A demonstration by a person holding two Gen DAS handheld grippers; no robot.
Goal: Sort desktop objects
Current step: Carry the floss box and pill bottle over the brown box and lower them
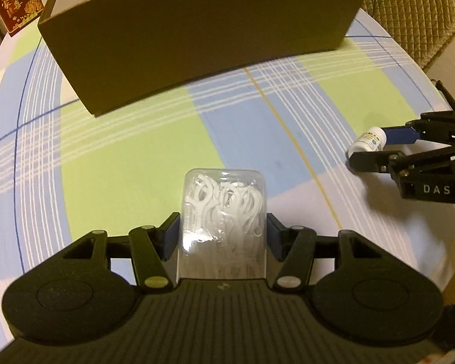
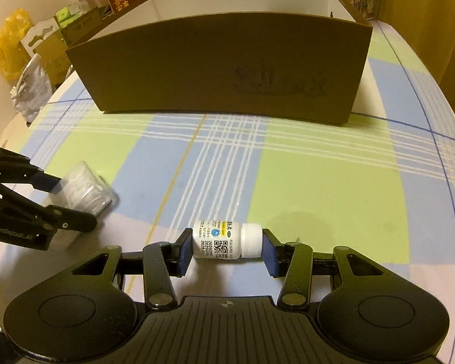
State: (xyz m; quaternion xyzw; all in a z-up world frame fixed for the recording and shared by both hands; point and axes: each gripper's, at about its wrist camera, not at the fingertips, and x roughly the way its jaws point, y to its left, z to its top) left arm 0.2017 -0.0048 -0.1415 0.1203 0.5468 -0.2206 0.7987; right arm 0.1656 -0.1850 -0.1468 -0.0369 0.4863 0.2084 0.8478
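Observation:
My left gripper (image 1: 223, 232) is shut on a clear plastic box of white floss picks (image 1: 223, 212), held low over the checked tablecloth; the box also shows in the right wrist view (image 2: 85, 189). My right gripper (image 2: 227, 247) is shut on a small white pill bottle (image 2: 226, 241) lying sideways, cap to the right; the bottle also shows in the left wrist view (image 1: 368, 142). A brown cardboard box (image 1: 197, 39) with a white inside stands ahead of both grippers and also shows in the right wrist view (image 2: 227, 69).
The round table (image 2: 318, 182) has a blue, green and white checked cloth. Beyond its far edge are a red carton (image 1: 13, 0), bags and boxes (image 2: 30, 60). A quilted chair back (image 1: 409, 9) is at the far right.

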